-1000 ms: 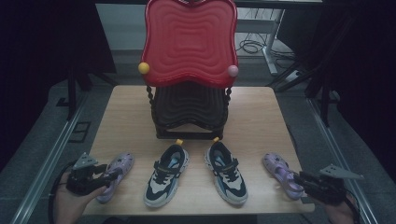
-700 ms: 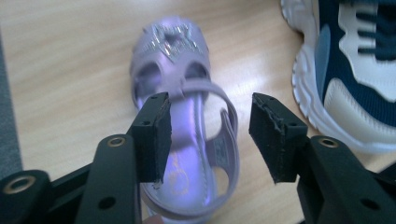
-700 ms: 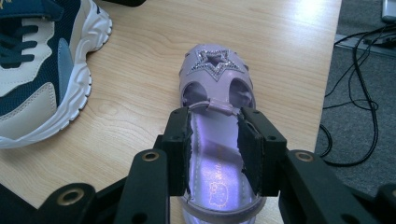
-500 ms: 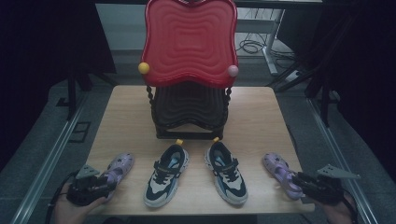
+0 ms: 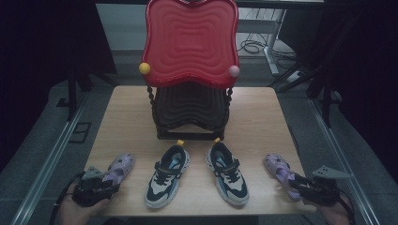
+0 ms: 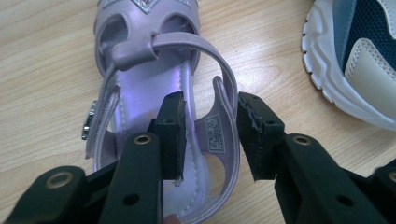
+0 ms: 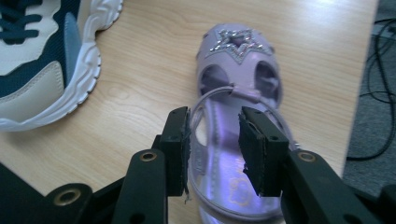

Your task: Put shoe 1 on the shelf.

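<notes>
Two lilac sandals lie near the table's front edge, outside a pair of navy-and-white sneakers. My left gripper [image 5: 109, 185] [image 6: 210, 135] is at the heel of the left sandal [image 5: 120, 167] [image 6: 149, 84]. Its jaws have just been closing and now straddle the sandal's right side wall, one pad inside over the insole and one outside, with a gap still showing. My right gripper [image 5: 294, 183] [image 7: 215, 149] is at the heel of the right sandal [image 5: 277, 166] [image 7: 238, 51]. It straddles that sandal's left side wall without pinching it.
The left sneaker [image 5: 168, 181] [image 6: 355, 60] and right sneaker [image 5: 228, 173] [image 7: 42, 56] stand side by side between the sandals. Behind them is a dark wicker stand [image 5: 190, 115] under a red wavy panel [image 5: 190, 42]. The wooden table [image 5: 126, 112] has bare room at both sides.
My left gripper has dropped onto the left sandal's heel and its jaws have narrowed around the side wall. The right gripper has stayed where it was.
</notes>
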A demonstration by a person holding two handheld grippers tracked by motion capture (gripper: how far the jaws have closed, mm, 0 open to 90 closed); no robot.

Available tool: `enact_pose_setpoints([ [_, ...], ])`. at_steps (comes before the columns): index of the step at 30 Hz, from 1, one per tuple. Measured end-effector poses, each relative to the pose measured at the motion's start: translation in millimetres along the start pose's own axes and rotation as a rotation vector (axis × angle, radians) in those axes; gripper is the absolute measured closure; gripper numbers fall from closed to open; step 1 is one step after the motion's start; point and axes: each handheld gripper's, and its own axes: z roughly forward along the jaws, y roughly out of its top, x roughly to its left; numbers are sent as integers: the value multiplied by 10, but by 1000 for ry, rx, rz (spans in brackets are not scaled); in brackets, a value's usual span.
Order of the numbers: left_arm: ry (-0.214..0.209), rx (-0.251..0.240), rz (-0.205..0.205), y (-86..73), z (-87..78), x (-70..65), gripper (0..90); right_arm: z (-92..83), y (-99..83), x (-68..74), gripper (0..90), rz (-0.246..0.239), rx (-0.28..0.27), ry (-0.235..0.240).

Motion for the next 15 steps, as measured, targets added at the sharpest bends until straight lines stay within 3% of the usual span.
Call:
enact_pose_setpoints([
  [7, -3, -4, -6, -17, 13, 18, 655, 63, 5, 50, 632, -22, 36, 18],
  [15, -26, 15, 7, 12, 29, 10, 750, 168, -5, 80, 674, -33, 88, 20],
])
